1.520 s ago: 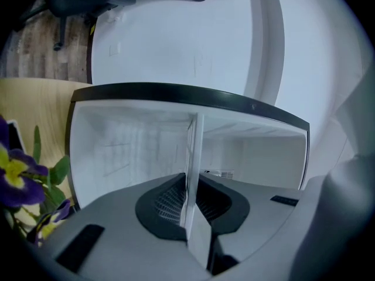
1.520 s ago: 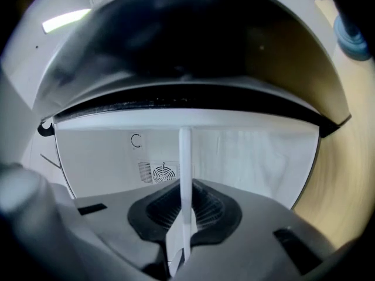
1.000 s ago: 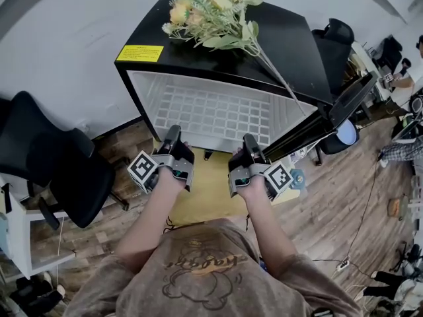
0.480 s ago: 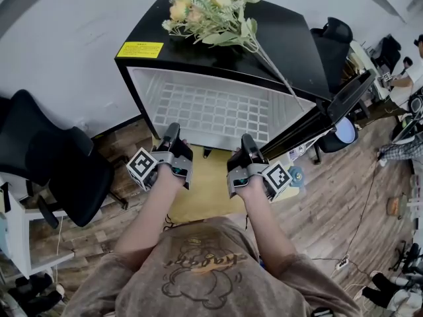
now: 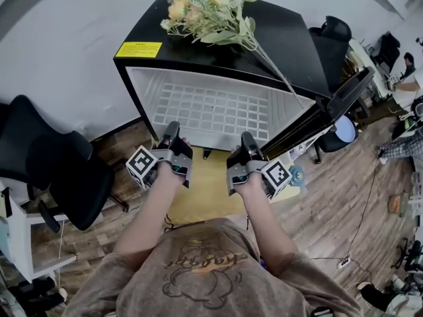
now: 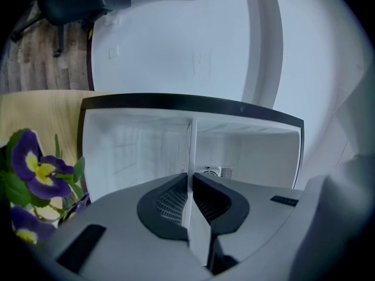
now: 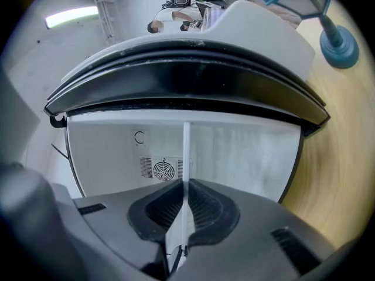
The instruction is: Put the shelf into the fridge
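The white wire shelf (image 5: 211,114) lies flat inside the open black fridge (image 5: 291,51), and its front edge sticks out toward me. My left gripper (image 5: 172,134) is shut on the left part of that edge. My right gripper (image 5: 246,142) is shut on the right part. In the left gripper view the shelf (image 6: 190,151) shows edge-on as a thin white line pinched between the jaws of the left gripper (image 6: 190,183). The right gripper view shows the same thin shelf (image 7: 186,151) clamped in the right gripper (image 7: 185,189), in front of the fridge's fan vent (image 7: 161,168).
The fridge door (image 5: 344,101) hangs open to the right. A bunch of artificial flowers (image 5: 211,8) lies on the fridge top. A black office chair (image 5: 53,164) stands at the left and another chair (image 5: 334,38) behind the door. A yellow mat (image 5: 205,190) covers the floor below the grippers.
Both grippers keep their hold on the shelf's front edge. Only the head view has shifted slightly; the shelf's place in the fridge looks the same.
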Tool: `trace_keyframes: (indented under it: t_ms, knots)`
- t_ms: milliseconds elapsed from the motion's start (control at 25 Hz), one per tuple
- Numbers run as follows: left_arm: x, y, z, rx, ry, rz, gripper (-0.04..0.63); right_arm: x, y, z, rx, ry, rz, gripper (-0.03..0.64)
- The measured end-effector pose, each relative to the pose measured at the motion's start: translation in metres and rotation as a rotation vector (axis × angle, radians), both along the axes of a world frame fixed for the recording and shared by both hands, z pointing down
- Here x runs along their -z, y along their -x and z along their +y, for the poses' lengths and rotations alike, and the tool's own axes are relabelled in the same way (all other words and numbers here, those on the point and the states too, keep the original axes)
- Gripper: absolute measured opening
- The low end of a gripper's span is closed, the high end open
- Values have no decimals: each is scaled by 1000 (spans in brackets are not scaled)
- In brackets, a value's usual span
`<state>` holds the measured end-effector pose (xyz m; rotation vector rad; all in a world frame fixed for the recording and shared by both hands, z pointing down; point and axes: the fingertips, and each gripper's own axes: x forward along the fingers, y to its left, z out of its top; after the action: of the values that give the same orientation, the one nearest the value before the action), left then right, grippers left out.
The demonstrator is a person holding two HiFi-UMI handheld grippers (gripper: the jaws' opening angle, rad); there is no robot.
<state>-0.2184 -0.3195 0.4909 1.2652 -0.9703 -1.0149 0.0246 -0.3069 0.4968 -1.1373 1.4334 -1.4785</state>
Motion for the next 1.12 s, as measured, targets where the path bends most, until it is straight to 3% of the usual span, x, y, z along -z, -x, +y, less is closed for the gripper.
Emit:
trace_keyframes:
  t_ms: [1120]
  knots:
    - [-2, -4, -42, 14, -5, 8, 49, -2, -4, -40, -33, -1, 5, 27]
